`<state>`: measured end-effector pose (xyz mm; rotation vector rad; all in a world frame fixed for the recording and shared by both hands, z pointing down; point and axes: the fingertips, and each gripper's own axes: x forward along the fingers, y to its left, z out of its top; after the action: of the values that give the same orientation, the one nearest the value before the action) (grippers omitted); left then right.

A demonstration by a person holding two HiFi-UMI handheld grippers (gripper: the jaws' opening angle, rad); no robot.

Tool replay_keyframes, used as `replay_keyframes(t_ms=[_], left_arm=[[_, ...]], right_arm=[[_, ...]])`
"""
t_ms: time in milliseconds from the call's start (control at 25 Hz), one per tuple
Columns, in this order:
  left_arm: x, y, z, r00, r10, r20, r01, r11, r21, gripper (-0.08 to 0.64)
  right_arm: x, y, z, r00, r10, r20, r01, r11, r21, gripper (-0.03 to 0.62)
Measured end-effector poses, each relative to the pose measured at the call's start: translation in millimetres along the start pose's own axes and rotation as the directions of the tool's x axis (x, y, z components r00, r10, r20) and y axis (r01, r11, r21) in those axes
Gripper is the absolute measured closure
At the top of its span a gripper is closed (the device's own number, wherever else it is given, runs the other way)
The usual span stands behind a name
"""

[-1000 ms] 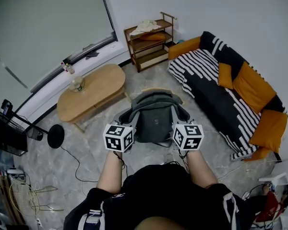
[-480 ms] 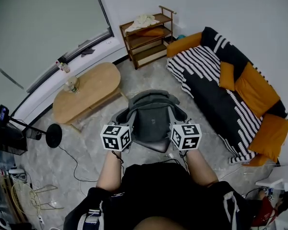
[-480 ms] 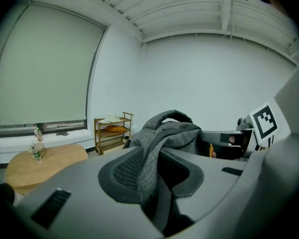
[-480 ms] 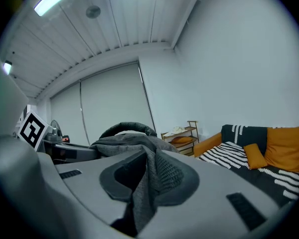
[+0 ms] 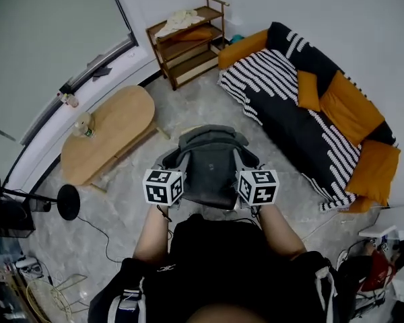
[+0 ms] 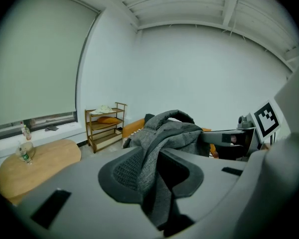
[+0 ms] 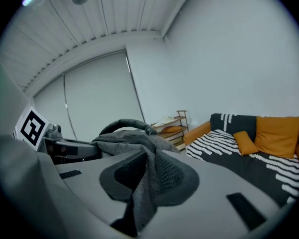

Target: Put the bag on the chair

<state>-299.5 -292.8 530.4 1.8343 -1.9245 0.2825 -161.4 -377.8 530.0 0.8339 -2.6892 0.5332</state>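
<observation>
Grey bag (image 5: 212, 170) hangs between the left gripper (image 6: 155, 177) and right gripper (image 7: 142, 181), each clamped on its fabric.

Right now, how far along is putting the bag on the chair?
Done: the bag is picked up, its grey fabric pinched in the left tongs and the right tongs. In hand: it hangs between them. Left: setting it on the chair, which I cannot clearly make out, then letting go.

Head cam overhead, jaw cams close, fwd, sharing bag (image 5: 212, 170)
</observation>
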Motion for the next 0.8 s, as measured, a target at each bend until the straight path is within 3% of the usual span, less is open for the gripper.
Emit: replay_keyframes(t_ms=[160,360,800], left_arm=[[26.3,24.5,-16.8,0.994,-0.082,-0.07,0.081,0.997,-0.009,0.456],[56.0,42.1,-39.6,0.972,-0.177,-0.154,0.177,0.984,-0.014,0.456],[106.1,61.7,-101.3,0.901,-0.255,-0.352,0.3,0.951,0.077,0.456]], right_arm=[[23.6,-1.6,-24.8,0.996,-0.076,-0.055,0.078,0.996,0.041,0.517],[42.0,-7.6,-53.1,0.981,-0.159,-0.113,0.17,0.982,0.088,0.517],[71.8,-26.7,-124.8,0.928,-0.263,-0.265,0.304,0.944,0.128,0.518]])
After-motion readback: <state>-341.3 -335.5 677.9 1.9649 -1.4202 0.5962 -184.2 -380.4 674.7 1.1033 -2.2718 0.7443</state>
